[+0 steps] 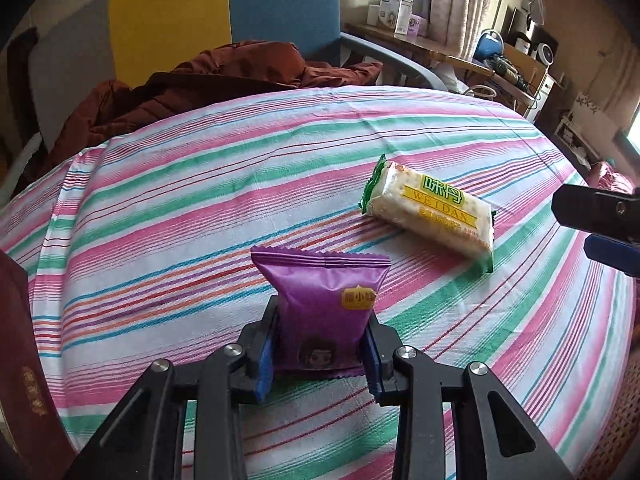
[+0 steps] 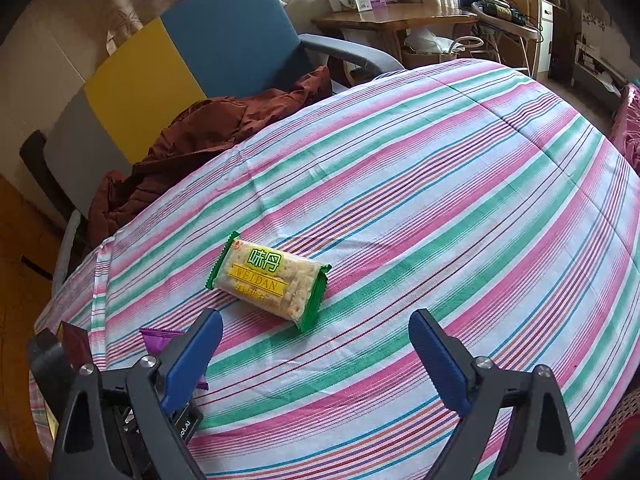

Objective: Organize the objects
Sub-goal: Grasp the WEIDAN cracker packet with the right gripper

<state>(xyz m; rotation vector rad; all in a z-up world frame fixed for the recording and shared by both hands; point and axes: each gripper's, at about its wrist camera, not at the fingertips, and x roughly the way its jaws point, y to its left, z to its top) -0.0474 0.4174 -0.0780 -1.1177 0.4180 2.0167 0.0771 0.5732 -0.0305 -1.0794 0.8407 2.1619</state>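
My left gripper [image 1: 318,344] is shut on a purple snack packet [image 1: 324,304], holding it upright just above the striped tablecloth [image 1: 200,200]. A green-edged Weidan cracker pack [image 1: 432,210] lies on the cloth ahead and to the right. In the right wrist view my right gripper [image 2: 316,340] is open and empty, with the cracker pack [image 2: 268,280] lying just ahead between its fingers. A corner of the purple packet [image 2: 160,338] shows behind the left finger. The right gripper's tips also show at the right edge of the left wrist view [image 1: 600,224].
A dark red booklet [image 1: 24,360] lies at the table's left edge. A brown jacket [image 1: 208,80] is heaped on a blue and yellow chair [image 2: 192,60] beyond the table. A cluttered wooden desk [image 2: 392,16] stands further back.
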